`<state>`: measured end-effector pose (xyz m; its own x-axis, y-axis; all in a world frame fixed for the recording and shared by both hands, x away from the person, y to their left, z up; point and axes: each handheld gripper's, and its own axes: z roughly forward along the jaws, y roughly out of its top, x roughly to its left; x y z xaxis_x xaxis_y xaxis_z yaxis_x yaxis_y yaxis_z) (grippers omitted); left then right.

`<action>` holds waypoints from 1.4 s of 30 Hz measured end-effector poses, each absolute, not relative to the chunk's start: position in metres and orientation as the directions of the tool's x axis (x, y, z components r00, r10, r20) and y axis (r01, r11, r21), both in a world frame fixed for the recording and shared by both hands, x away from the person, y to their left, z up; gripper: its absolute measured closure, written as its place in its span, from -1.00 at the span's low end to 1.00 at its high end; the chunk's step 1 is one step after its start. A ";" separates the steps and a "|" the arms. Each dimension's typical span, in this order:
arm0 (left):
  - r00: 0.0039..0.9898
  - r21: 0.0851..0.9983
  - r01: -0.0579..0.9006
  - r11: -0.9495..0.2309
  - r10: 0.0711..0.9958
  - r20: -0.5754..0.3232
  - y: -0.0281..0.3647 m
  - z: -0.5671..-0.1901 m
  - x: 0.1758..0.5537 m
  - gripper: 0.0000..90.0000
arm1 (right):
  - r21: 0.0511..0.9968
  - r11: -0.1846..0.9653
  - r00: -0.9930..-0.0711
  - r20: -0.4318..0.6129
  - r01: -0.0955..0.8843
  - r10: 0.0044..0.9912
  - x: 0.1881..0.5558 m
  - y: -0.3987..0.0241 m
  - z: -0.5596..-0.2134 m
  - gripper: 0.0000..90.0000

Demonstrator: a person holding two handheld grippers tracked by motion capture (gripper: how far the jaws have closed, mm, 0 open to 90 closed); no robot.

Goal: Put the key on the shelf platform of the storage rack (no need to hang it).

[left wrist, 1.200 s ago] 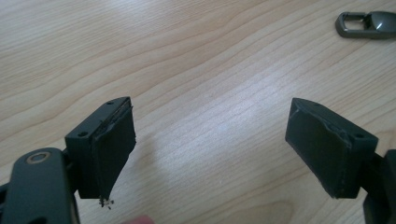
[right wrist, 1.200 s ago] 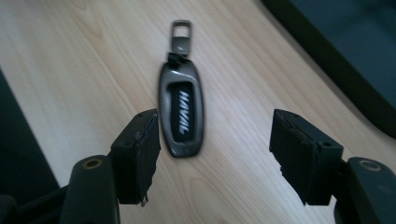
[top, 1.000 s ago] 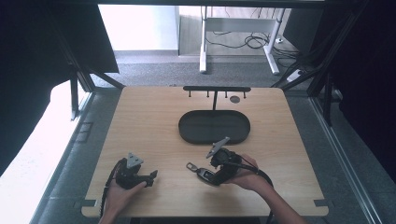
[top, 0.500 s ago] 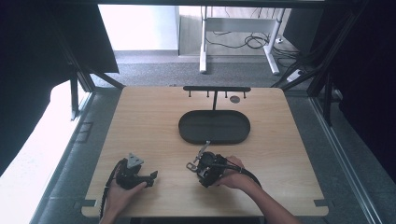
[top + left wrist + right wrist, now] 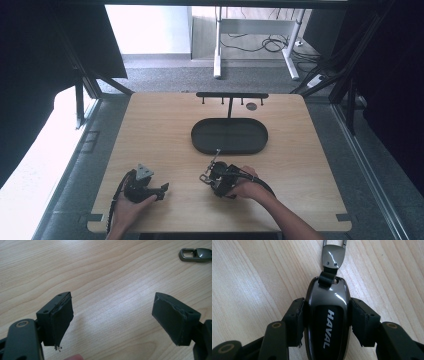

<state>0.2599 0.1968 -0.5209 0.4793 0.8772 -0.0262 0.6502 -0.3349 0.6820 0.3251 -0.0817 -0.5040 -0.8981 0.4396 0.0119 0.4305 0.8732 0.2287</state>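
A dark glossy key fob (image 5: 328, 322) marked HAVAL lies on the wooden table, its metal clip (image 5: 333, 255) pointing away from me. My right gripper (image 5: 327, 320) is shut on the fob, one pad against each side. In the high view the right gripper (image 5: 212, 177) sits just in front of the black oval tray (image 5: 196, 140), with the clip (image 5: 204, 177) sticking out to its left. My left gripper (image 5: 162, 190) rests near the table's front left. Seen in its own view, the left gripper (image 5: 112, 320) is open over bare wood, with the clip (image 5: 195, 253) far off.
A black rack with small hooks (image 5: 231, 95) stands behind the tray at the table's far edge. A small dark disc (image 5: 251, 106) lies beside its post. Bare wood spreads to the left and right of the tray.
My right gripper has slid left across the table to the key fob and now clamps it. The left gripper has stayed where it was.
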 end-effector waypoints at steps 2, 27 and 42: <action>0.477 0.684 0.649 -0.334 0.879 -0.024 0.196 -0.520 0.259 -0.61 | 0.228 0.875 -0.899 0.005 0.428 0.439 0.326 -0.083 -0.504 0.09; 0.448 0.710 0.644 -0.286 0.893 -0.047 0.194 -0.516 0.262 -0.55 | 0.363 0.809 -0.878 0.066 0.463 0.473 0.329 -0.111 -0.460 0.10; 0.434 0.724 0.634 -0.272 0.900 -0.042 0.195 -0.516 0.262 -0.53 | 0.408 0.804 -0.889 0.046 0.433 0.456 0.328 -0.114 -0.425 0.10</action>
